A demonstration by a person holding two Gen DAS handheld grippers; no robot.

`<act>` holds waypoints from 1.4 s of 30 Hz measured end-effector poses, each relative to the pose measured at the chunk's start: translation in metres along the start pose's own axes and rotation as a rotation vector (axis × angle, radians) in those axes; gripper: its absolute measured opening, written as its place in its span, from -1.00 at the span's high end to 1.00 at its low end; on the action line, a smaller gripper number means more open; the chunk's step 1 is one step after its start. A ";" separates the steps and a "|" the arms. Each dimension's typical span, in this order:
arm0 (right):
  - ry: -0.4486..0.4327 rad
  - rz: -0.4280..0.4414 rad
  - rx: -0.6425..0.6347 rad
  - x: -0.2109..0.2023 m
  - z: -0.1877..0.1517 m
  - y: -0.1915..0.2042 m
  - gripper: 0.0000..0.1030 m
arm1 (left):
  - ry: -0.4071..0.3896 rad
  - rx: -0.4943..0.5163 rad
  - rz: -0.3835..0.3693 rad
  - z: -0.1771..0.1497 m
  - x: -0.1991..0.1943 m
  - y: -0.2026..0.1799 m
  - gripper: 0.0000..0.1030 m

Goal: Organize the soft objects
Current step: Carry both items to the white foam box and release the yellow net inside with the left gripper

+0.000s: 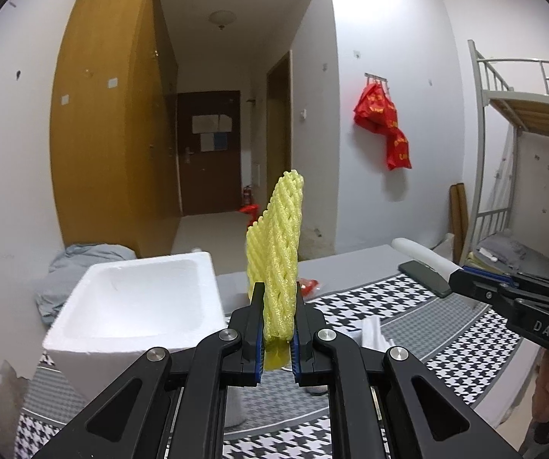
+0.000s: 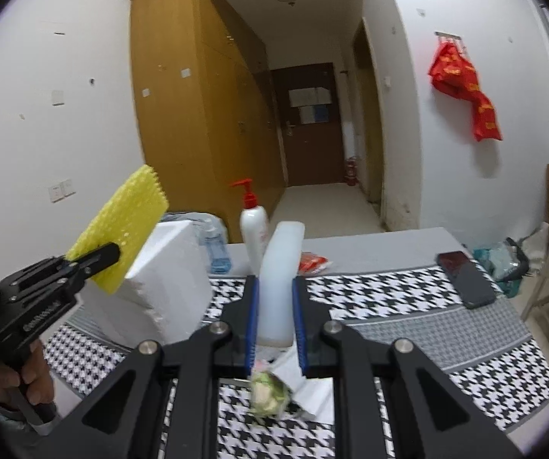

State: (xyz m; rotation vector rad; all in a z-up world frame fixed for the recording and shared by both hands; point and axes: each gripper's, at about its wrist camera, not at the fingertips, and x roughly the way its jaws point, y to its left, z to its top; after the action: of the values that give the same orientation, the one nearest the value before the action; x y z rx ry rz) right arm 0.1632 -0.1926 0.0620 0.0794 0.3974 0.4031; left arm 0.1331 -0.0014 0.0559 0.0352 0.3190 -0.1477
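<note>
My left gripper (image 1: 277, 302) is shut on a yellow foam net sleeve (image 1: 276, 244) that stands upright out of its fingers, above the table. In the right wrist view that same yellow net (image 2: 123, 225) shows at the left, with a hand under the gripper. My right gripper (image 2: 274, 302) is shut on a white foam roll (image 2: 280, 279), which sticks up between the blue pads. A white styrofoam box (image 1: 136, 306) sits open just left of the left gripper; its side (image 2: 163, 283) shows in the right wrist view.
A houndstooth cloth (image 2: 408, 298) covers the table. On it lie a dark phone (image 2: 465, 279), a white pump bottle (image 2: 254, 235), a clear blue bottle (image 2: 217, 252), a red packet (image 2: 312, 262) and a small wrapped lump on tissue (image 2: 268, 392). A bunk bed (image 1: 519, 122) stands right.
</note>
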 end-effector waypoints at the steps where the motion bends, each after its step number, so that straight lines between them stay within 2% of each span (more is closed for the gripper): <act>1: -0.002 0.001 -0.008 0.001 0.001 0.003 0.61 | -0.002 -0.003 0.009 0.001 -0.001 0.003 0.79; 8: 0.003 0.067 -0.047 0.015 0.013 0.025 0.61 | -0.020 -0.031 0.074 0.009 -0.008 0.023 0.79; 19: 0.019 0.169 -0.094 0.040 0.023 0.061 0.61 | 0.021 -0.053 0.150 0.008 -0.003 0.055 0.79; 31: 0.053 0.231 -0.132 0.067 0.024 0.096 0.61 | 0.099 -0.088 0.160 0.008 0.022 0.088 0.79; 36: 0.062 0.223 -0.137 0.076 0.025 0.102 0.61 | 0.128 -0.087 0.120 0.006 0.036 0.099 0.78; 38: 0.067 0.215 -0.137 0.079 0.025 0.103 0.61 | 0.137 -0.084 0.132 0.005 0.040 0.102 0.75; 39: 0.067 0.212 -0.137 0.079 0.025 0.103 0.61 | 0.142 -0.085 0.139 0.004 0.042 0.104 0.59; 40: 0.067 0.208 -0.137 0.080 0.025 0.103 0.61 | 0.142 -0.088 0.137 0.004 0.043 0.105 0.22; 41: 0.067 0.207 -0.136 0.081 0.025 0.104 0.61 | 0.140 -0.098 0.136 0.004 0.043 0.107 -0.01; 42: 0.069 0.204 -0.135 0.082 0.026 0.105 0.61 | 0.128 -0.113 0.141 0.003 0.040 0.110 -0.42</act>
State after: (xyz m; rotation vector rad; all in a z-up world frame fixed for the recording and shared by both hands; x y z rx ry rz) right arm 0.2042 -0.0634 0.0721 -0.0260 0.4308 0.6346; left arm 0.1880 0.1011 0.0470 -0.0445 0.4513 0.0125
